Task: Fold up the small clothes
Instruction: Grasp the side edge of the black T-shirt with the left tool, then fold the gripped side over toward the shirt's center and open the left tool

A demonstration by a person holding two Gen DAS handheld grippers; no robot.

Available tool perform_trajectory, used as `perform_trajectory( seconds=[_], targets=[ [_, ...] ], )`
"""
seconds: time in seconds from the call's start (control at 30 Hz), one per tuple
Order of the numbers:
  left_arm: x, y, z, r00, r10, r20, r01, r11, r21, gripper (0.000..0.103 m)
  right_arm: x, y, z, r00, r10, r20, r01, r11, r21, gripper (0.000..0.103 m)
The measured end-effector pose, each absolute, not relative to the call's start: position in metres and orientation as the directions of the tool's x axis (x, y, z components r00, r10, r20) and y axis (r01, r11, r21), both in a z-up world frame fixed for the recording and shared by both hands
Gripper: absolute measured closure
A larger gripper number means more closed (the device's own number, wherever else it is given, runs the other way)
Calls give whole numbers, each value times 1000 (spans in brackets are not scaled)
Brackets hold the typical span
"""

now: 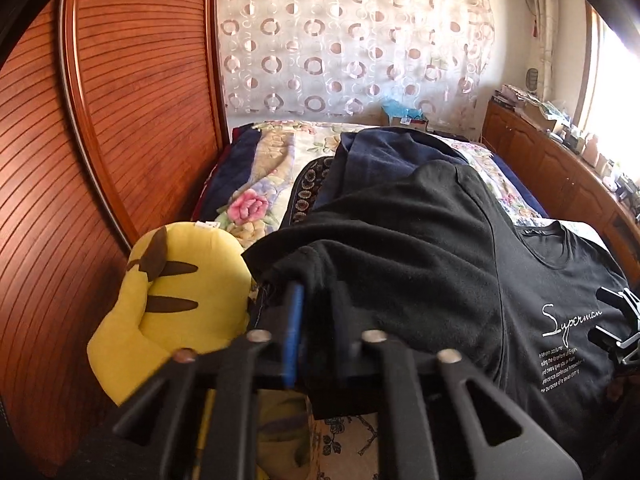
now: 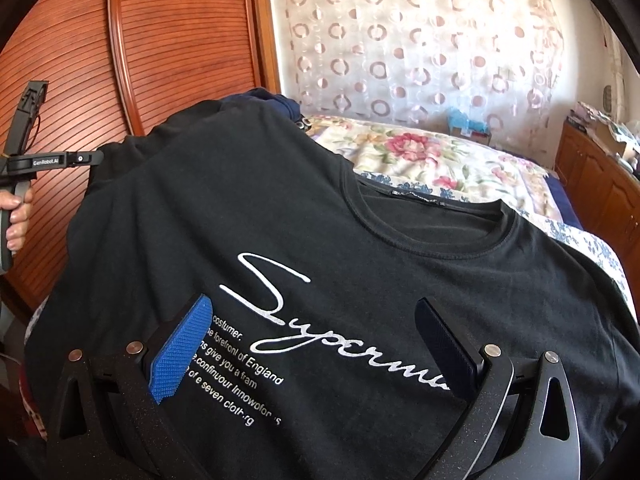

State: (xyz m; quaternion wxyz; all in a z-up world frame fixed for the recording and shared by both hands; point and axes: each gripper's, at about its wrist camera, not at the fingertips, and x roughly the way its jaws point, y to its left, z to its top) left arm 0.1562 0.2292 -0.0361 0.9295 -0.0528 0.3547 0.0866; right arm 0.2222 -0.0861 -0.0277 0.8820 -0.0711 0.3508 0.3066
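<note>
A black T-shirt (image 2: 360, 220) with white "Superman" script lies front up on the flowered bed; it also shows in the left wrist view (image 1: 440, 260). My left gripper (image 1: 316, 292) is shut on the shirt's left sleeve edge, the cloth bunched between its blue pads. It shows from outside at the left of the right wrist view (image 2: 52, 160), held by a hand. My right gripper (image 2: 316, 320) is open and empty, its fingers spread just above the shirt's chest print; part of it shows at the right edge of the left wrist view (image 1: 618, 320).
A yellow plush toy (image 1: 168, 300) sits left of the sleeve. Dark blue clothes (image 1: 384, 152) are piled behind the shirt. A wooden slatted wardrobe (image 1: 120, 120) borders the bed (image 2: 460, 160) on the left, and a cluttered wooden cabinet (image 1: 560, 160) on the right.
</note>
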Motion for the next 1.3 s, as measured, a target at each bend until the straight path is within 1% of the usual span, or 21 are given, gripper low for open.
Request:
perform_trajectory(
  seconds=[0.1, 0.27, 0.37, 0.5, 0.57, 0.67, 0.77, 0.83, 0.9, 1.03, 1.1, 1.13, 1.17, 1.23, 1.3],
  targets=[
    [148, 221, -22, 768, 138, -626, -184, 983, -8, 102, 222, -86, -27, 569, 490, -660, -590, 803, 87, 0],
    [140, 203, 13, 816, 129, -563, -145, 989, 16, 102, 221, -89, -26, 574, 491, -655, -587, 805, 89, 0],
    [144, 189, 33, 842, 90, -532, -98, 995, 13, 102, 220, -91, -25, 578, 492, -651, -585, 806, 90, 0],
    [161, 156, 58, 866, -3, -501, 5, 1000, 4, 102, 219, -95, -23, 589, 489, -643, -577, 812, 89, 0],
    [172, 135, 63, 862, -52, -505, 64, 998, 6, 102, 218, -98, -20, 598, 483, -639, -569, 818, 86, 0],
    [183, 107, 64, 839, -151, -522, 159, 987, -29, 101, 217, -109, -15, 617, 469, -632, -547, 833, 84, 0],
    [188, 85, 57, 813, -190, -550, 208, 978, -31, 100, 216, -123, -11, 636, 452, -625, -519, 850, 86, 0],
    [185, 80, 54, 806, -194, -559, 213, 977, -32, 93, 216, -132, -9, 642, 446, -624, -504, 859, 95, 0],
    [178, 81, 53, 812, -175, -557, 197, 980, -20, 66, 217, -138, -9, 641, 440, -629, -496, 863, 97, 0],
    [165, 99, 44, 811, -135, -569, 156, 988, -12, 58, 217, -136, -6, 637, 435, -636, -506, 859, 81, 0],
    [161, 106, 35, 805, -124, -580, 139, 990, -18, 48, 220, -134, -4, 619, 456, -639, -524, 846, 96, 0],
    [159, 111, 30, 801, -123, -586, 133, 991, -26, 46, 222, -131, -3, 607, 473, -638, -541, 834, 103, 1],
    [157, 114, 26, 798, -119, -590, 127, 991, -28, 45, 224, -128, -2, 599, 482, -639, -556, 825, 101, 6],
    [155, 119, 16, 791, -98, -604, 107, 994, -21, 44, 230, -119, 0, 580, 499, -643, -587, 804, 95, 12],
    [153, 123, 7, 790, -78, -608, 85, 996, -18, 44, 236, -110, 1, 561, 516, -648, -613, 784, 94, 21]
  ],
)
